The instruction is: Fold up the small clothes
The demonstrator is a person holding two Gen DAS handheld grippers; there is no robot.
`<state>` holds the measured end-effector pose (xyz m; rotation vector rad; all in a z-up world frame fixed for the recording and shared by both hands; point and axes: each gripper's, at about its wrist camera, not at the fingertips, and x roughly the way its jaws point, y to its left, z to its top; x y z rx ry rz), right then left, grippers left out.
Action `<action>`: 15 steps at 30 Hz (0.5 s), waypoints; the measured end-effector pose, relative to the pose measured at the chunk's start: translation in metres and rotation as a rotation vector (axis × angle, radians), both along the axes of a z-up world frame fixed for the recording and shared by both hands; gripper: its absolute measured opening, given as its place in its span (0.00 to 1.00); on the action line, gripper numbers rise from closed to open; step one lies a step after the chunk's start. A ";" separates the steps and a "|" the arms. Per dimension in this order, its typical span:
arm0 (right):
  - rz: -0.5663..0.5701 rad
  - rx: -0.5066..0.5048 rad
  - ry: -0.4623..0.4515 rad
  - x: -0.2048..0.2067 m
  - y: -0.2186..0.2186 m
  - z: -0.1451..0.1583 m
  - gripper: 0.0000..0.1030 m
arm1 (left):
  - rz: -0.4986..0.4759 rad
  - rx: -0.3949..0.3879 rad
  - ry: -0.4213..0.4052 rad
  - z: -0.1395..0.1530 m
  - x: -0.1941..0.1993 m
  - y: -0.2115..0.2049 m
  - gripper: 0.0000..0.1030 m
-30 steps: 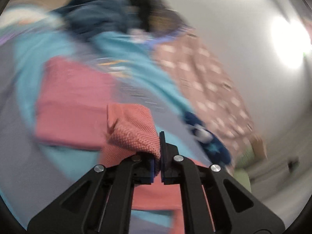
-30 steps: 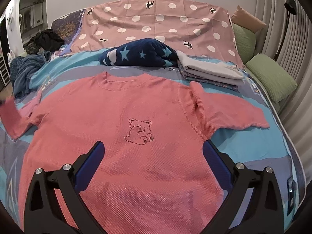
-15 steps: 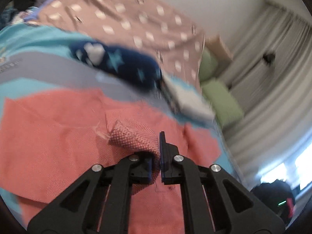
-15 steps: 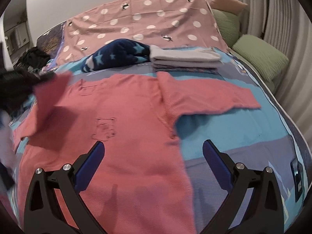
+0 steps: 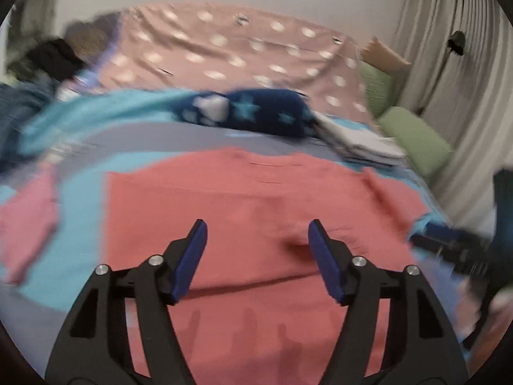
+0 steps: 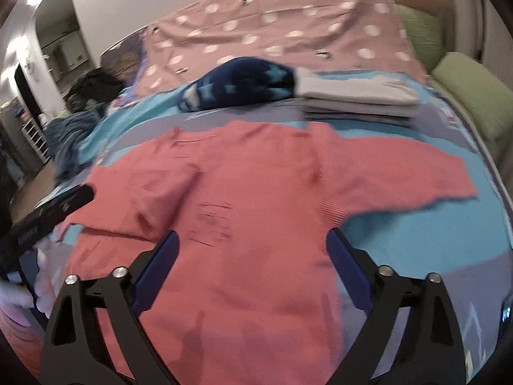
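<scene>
I am holding both tools wide open and empty over the bed (image 6: 416, 247). The left tool (image 5: 256, 247) is hovering above the pink sweater (image 6: 256, 192), whose left sleeve (image 6: 150, 192) is lying folded across the chest. The right tool (image 6: 253, 250) is hanging over the hem; ahead and to its right, the other sleeve (image 6: 400, 179) is stretching outward, long axis crosswise to the fingers. In my judgement the right tool is nearer for that fold. The knit looks soft, ribbed at the shoulder seams, limp and flat.
</scene>
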<state>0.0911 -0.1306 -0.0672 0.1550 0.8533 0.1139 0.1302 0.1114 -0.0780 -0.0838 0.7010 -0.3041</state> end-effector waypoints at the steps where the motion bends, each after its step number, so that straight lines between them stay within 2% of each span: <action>1: 0.028 -0.022 -0.010 0.004 0.010 0.003 0.88 | 0.031 0.032 -0.007 0.001 -0.002 0.007 0.68; 4: 0.165 -0.134 -0.029 0.017 0.062 0.001 0.88 | 0.122 0.117 0.005 -0.011 -0.014 0.041 0.70; 6: 0.217 -0.187 -0.015 0.027 0.088 -0.007 0.88 | 0.179 0.160 0.047 -0.022 -0.012 0.060 0.70; 8: 0.248 -0.279 0.014 0.041 0.116 -0.023 0.88 | 0.191 0.157 0.102 -0.033 -0.010 0.070 0.70; 10: 0.228 -0.387 0.031 0.057 0.132 -0.040 0.88 | 0.189 0.150 0.138 -0.041 -0.003 0.073 0.70; 12: 0.169 -0.411 0.022 0.068 0.129 -0.047 0.80 | 0.216 0.185 0.192 -0.056 0.008 0.073 0.70; 13: 0.127 -0.399 0.023 0.073 0.120 -0.048 0.64 | 0.226 0.197 0.199 -0.060 0.010 0.074 0.70; 14: 0.064 -0.352 0.038 0.077 0.103 -0.047 0.56 | 0.232 0.201 0.200 -0.063 0.012 0.075 0.71; 15: 0.009 -0.273 0.056 0.078 0.082 -0.045 0.55 | 0.237 0.199 0.199 -0.064 0.014 0.075 0.71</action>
